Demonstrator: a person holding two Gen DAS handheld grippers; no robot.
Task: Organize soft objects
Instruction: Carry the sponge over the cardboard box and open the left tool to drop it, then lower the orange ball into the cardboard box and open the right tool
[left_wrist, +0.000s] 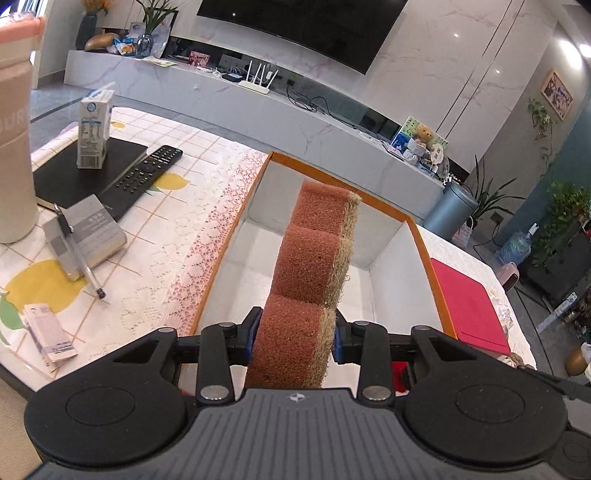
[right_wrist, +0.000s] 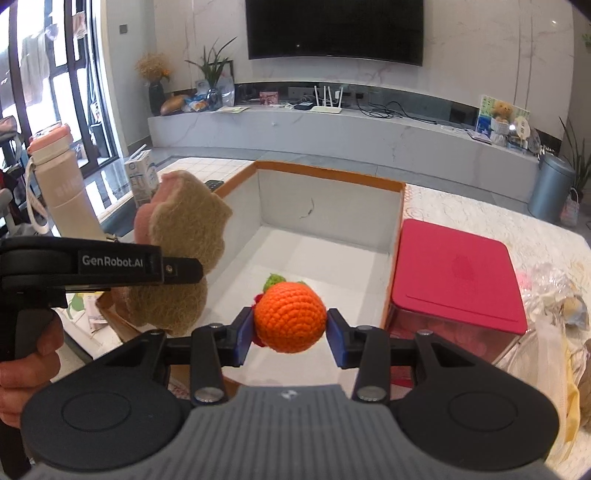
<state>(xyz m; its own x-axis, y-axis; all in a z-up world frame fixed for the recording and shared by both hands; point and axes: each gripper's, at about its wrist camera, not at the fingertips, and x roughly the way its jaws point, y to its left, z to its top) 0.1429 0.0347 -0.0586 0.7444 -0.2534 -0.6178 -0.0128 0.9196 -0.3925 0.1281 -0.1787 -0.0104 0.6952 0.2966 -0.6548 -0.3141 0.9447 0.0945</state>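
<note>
A: Nearest the lens in the right wrist view, the right gripper (right_wrist: 290, 326) has its blue pads pressed on either side of a crocheted orange ball (right_wrist: 290, 317). Round, yarn-stitched, with a green leaf and something red tucked behind it.

B: And the left?

A: The left gripper (left_wrist: 293, 332) is clamped across a scrub sponge (left_wrist: 314, 266), pads biting near its close end. The sponge's long axis runs away from the jaws toward twelve o'clock, three scalloped lobes in a row: coarse reddish mesh on one face, tan fibre on the other.

B: Where does the box sit from each?

A: The open box (left_wrist: 424, 240), orange rim with white walls inside, lies straight ahead and below both. From the left wrist the sponge's far tip hangs over its interior. From the right wrist the ball sits over the white floor, with the sponge at about ten o'clock, over the box's left rim.

B: Which goes in first, you reckon?

A: I can't say which is nearer; both look poised above it. The red-lidded container (right_wrist: 458, 273) is at three o'clock, just beside the box.
</note>
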